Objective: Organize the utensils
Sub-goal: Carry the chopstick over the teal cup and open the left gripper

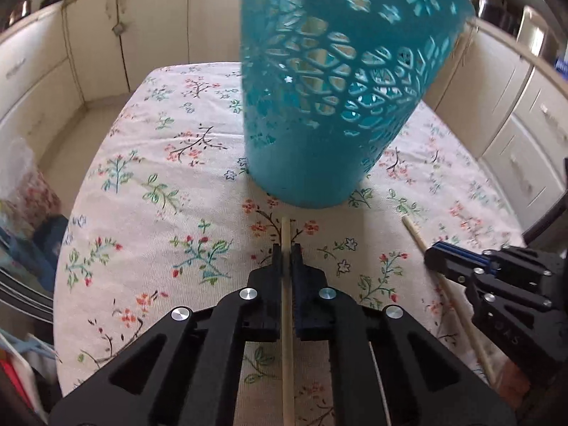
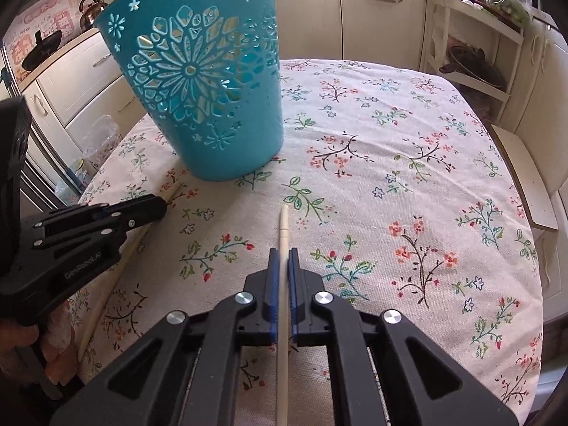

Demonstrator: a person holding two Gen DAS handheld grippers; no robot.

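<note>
Left gripper (image 1: 286,248) clamped on a chopstick (image 1: 287,319), jaws narrow, pads pressing both sides of the stick; its tip pokes out just past the fingertips and points at the base of the bin (image 1: 330,81). Right gripper (image 2: 283,252) also clamped on a second chopstick (image 2: 283,248), jaws narrow, blue pads tight on it, tip sticking forward over the tablecloth (image 2: 408,142). Both sticks run back under the gripper bodies toward the cameras. Teal bin with flower cutouts stands upright on the floral tablecloth, ahead of both grippers, closer to the left one; in the right wrist view it sits up and to the left. A pale stick end shows above the bin's rim in the right wrist view, too small to identify. The grippers are side by side, near each other, not touching. Cream cabinets (image 2: 319,10) behind the table; kettle (image 2: 91,7) on the counter at far left.
</note>
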